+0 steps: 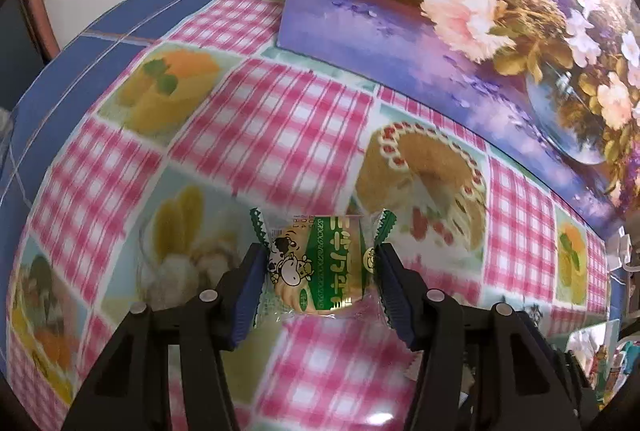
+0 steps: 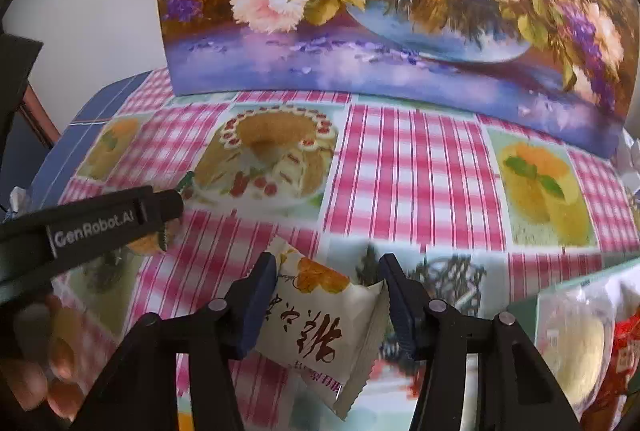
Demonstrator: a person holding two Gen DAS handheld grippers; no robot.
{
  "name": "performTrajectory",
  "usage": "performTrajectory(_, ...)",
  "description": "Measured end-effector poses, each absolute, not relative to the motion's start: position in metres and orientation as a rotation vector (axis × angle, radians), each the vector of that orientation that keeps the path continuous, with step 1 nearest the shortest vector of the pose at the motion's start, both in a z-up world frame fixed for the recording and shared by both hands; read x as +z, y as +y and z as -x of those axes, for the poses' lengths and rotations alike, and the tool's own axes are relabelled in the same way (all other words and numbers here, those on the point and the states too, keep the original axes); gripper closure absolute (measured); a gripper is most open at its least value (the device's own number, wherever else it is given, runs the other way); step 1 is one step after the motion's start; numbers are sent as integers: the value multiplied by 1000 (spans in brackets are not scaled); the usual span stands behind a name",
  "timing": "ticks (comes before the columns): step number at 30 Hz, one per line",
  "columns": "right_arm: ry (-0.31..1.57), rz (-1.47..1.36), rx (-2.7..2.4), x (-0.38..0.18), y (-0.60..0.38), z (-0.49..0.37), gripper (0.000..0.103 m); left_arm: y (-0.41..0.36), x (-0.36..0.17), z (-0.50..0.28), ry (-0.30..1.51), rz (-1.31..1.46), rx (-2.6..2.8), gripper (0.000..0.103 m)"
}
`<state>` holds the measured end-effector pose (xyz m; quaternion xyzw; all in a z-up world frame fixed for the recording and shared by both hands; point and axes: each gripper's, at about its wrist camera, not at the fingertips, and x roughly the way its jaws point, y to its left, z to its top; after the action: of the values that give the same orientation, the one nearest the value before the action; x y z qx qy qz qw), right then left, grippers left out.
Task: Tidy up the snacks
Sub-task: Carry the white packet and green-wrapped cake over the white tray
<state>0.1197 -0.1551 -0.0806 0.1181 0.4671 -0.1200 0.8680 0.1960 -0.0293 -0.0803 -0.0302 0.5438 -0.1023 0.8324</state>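
The tablecloth has pink and white checks, with pale green squares that show yellow and orange desserts; its edge at 10 o'clock is blue. The painting at 12 o'clock is purple, with pink and white flowers and golden leaves. The green and white snack packet carries a black-spotted cow. The cream snack packet has dark red characters and an orange picture.

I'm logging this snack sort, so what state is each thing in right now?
Left tool: shut on the green cookie packet.
Green cookie packet: sealed, pinched at both ends.
Right tool: shut on the white snack packet.
White snack packet: sealed, tilted, one corner hanging low.
Flower painting: upright at the table's back.
Tablecloth: spread flat.
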Motion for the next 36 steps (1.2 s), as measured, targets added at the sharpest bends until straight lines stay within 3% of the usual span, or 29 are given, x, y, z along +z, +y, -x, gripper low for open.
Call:
performTrajectory(15, 1059, -308, -154, -86, -151, -76, 42, 2, -74, -120, 1245, 172, -154, 45)
performTrajectory(21, 1087, -281, -127, -87, -142, -63, 24, 14, -78, -96, 1284, 231, -135, 45)
performTrajectory(27, 1106, -255, -129, -88, -134, -54, 19, 28, -69, -81, 1267, 266, -126, 45)
performTrajectory(29, 1116, -261, -132, -90, -132, -52, 6, 32, -67, -79, 1261, 280, -126, 45)
performTrajectory(36, 1134, -133, -163, -97, -112, -56, 6, 46, -71, -81, 1272, 329, -121, 45)
